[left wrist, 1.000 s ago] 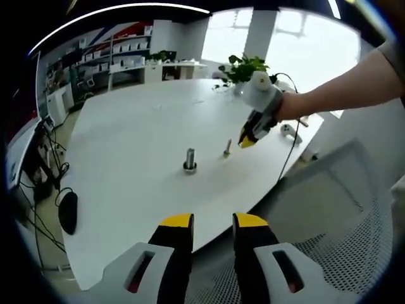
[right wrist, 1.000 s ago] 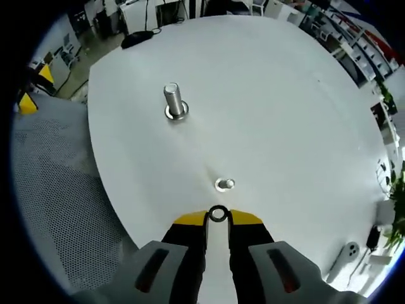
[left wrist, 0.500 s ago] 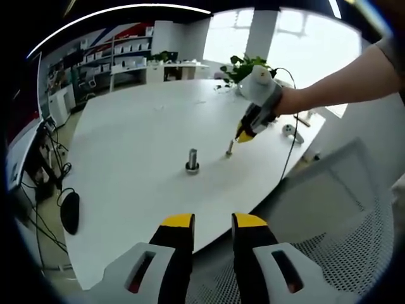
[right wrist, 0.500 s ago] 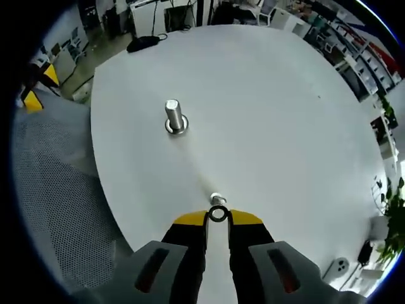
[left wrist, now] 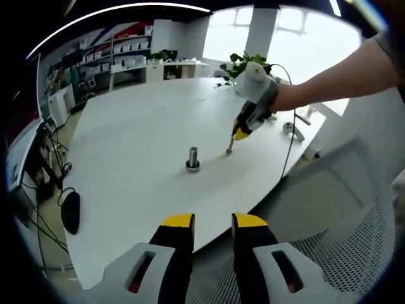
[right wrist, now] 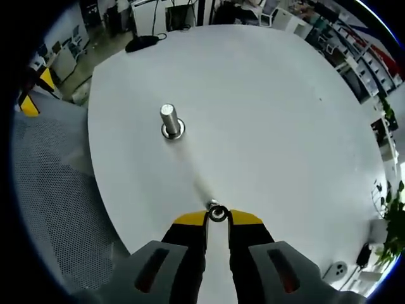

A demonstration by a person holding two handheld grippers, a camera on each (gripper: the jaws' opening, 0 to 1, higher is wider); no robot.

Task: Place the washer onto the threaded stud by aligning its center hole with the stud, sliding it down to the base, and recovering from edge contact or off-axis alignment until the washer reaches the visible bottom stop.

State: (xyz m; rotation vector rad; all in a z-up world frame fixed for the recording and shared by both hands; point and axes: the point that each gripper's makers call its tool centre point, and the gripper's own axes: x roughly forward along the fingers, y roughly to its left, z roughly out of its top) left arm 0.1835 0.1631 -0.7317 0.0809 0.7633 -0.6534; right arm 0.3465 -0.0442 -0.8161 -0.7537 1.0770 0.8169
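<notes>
Right tool [right wrist: 218, 215] moved round metal washer [right wrist: 218, 214] over stud [left wrist: 230, 145].

A small flat metal ring washer [right wrist: 218, 215], silver with a dark round centre hole, sits pinched at its edges between the yellow tips of the right gripper [right wrist: 218, 217], its face turned toward the camera. Directly beyond it, just past the tips, the top of a thin upright silver threaded stud [right wrist: 213, 204] peeks out, so washer and stud nearly overlap. In the left gripper view the same thin stud [left wrist: 230, 145] stands upright on the white table, toward its right side, with the yellow tips of the right gripper [left wrist: 238, 134] right above its top.
</notes>
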